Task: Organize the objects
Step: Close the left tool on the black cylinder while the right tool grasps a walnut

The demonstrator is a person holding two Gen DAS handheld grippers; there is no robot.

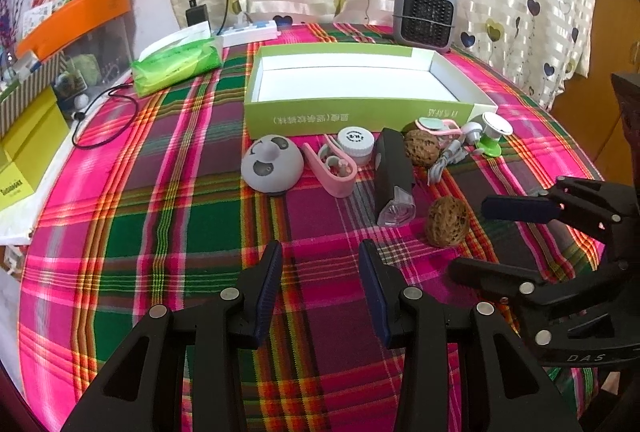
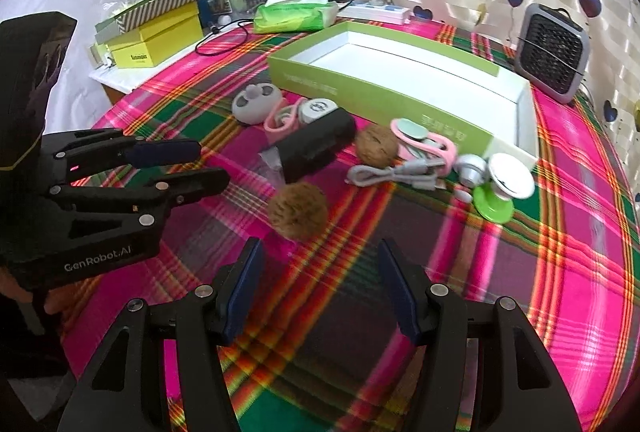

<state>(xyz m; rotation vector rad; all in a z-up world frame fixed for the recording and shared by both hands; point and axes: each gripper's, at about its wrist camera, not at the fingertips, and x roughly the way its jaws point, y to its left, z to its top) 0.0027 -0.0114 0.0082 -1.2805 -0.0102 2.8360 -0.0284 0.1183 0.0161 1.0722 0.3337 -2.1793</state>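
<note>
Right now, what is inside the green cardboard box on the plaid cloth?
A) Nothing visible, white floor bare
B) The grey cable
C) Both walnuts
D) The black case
A: the green cardboard box shows only its bare white floor, while the walnuts, black case and grey cable lie on the cloth in front of it.

Both grippers wide, holding nothing

Left hand-held gripper gapes, level; right hand-held gripper at its 3 o'clock, jaws spread.

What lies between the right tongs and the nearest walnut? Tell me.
Nothing: only bare plaid tablecloth separates the open right tongs from the near walnut, shown in the right wrist view.
</note>
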